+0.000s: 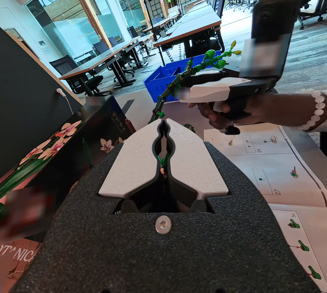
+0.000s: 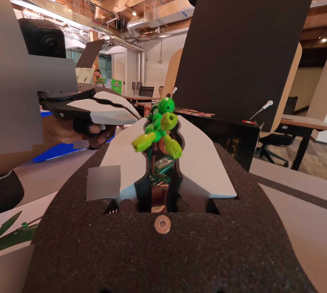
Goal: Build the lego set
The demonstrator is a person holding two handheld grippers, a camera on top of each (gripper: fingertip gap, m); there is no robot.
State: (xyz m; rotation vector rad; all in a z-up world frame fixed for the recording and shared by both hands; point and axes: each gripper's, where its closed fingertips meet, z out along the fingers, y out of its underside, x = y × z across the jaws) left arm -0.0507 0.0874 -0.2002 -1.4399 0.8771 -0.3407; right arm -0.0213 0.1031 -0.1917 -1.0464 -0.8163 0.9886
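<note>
The orchid box (image 1: 58, 145) stands left of my left tongs (image 1: 163, 122) and the instruction booklet (image 1: 265, 169) lies open on the counter (image 1: 139, 106) to their right, at steps well into the build, so I judge the stem (image 1: 178, 79) mostly done and the flowers still to come. Left tongs are pinched shut low on that stem. It arches up ahead into my right tongs (image 2: 161, 122), closed around it just under the buds (image 2: 159, 132).
</note>
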